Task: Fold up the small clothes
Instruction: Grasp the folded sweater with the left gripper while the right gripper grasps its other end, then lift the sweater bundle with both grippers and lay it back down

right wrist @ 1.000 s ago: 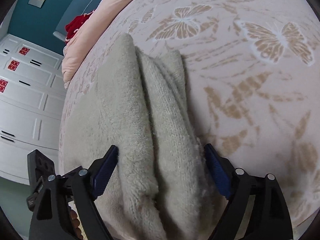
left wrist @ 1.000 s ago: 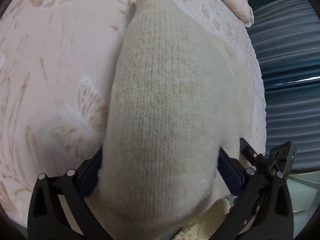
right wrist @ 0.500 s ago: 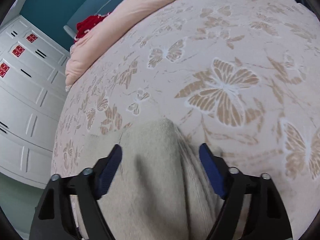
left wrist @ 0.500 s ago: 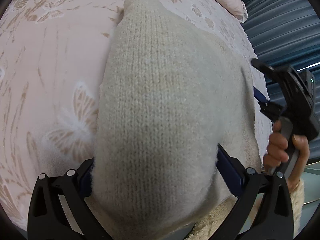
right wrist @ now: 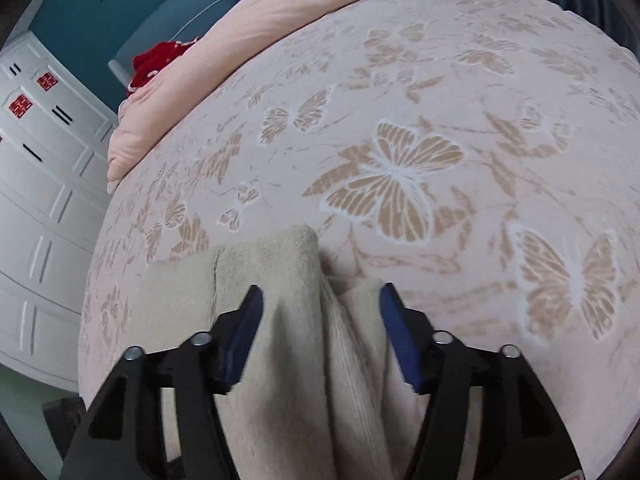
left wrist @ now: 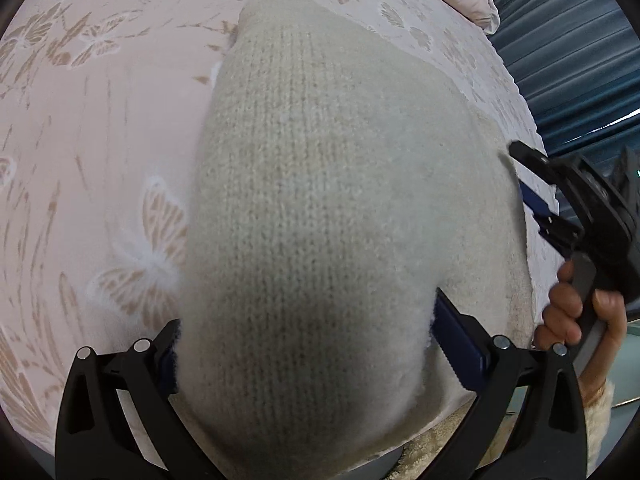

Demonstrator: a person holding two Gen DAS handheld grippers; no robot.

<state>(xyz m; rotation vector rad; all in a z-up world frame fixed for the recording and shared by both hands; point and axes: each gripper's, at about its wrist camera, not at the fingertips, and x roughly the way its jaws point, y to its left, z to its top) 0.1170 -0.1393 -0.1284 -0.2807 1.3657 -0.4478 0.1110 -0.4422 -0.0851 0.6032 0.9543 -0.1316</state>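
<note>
Cream knit garment is seen lying on the bed, over the pink butterfly-patterned bedspread, near its edge. The fabric is judged soft, light and limp: a fuzzy, thick knit, bunched into ridges in the right wrist view. No stiffness is expected; any lifted part will sag and drag the rest. The nap should give the pads good friction, so slipping is judged unlikely, though snagging of loops is possible.

Left tongs: a thick bunch of the knit fills the gap and both blue pads are pressed against it, so they are recorded as clamped on the garment.

Right tongs: jaws stand apart, having just been opening; a raised fold lies between them, but the pads are not pressing on it.

Hold is best taken at a doubled edge or corner, all layers pinched together. The hand carrying the right tongs is visible beside the garment.
</note>
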